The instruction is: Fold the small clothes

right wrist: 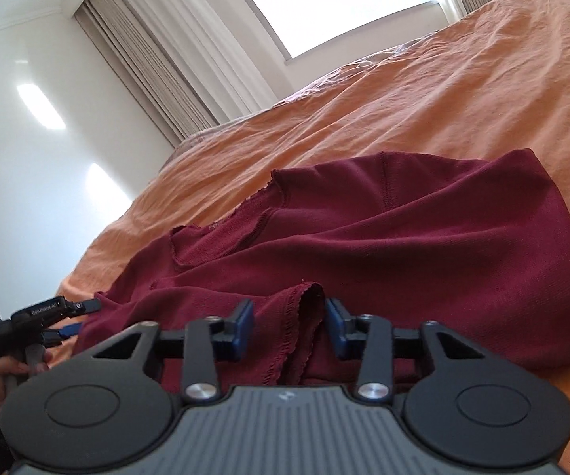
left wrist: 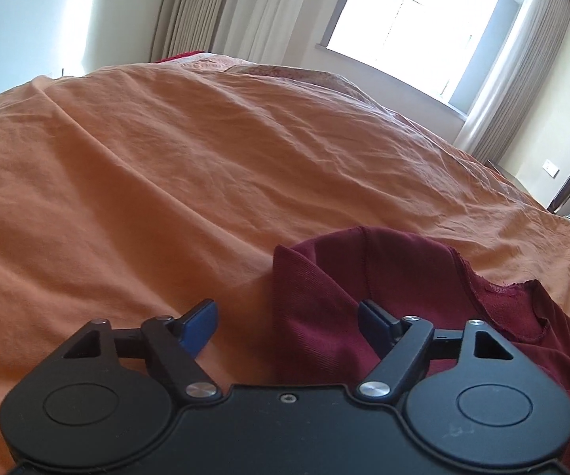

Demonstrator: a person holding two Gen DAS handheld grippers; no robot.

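The maroon top lies crumpled on the orange bed, soft, light and limp, so I judge it will sag and slide unless I take it by a hem or seam. My right gripper has its jaws partly spread astride the top's scalloped hem, not pinching it. My left gripper has its jaws wide apart and empty at the top's left edge.

Garment: we see dark red ribbed knit cloth, matt, with frayed edges.
Bedsheet: orange woven cloth, matt, wrinkled.
Tongs: matt black plastic, shiny metal rivets.
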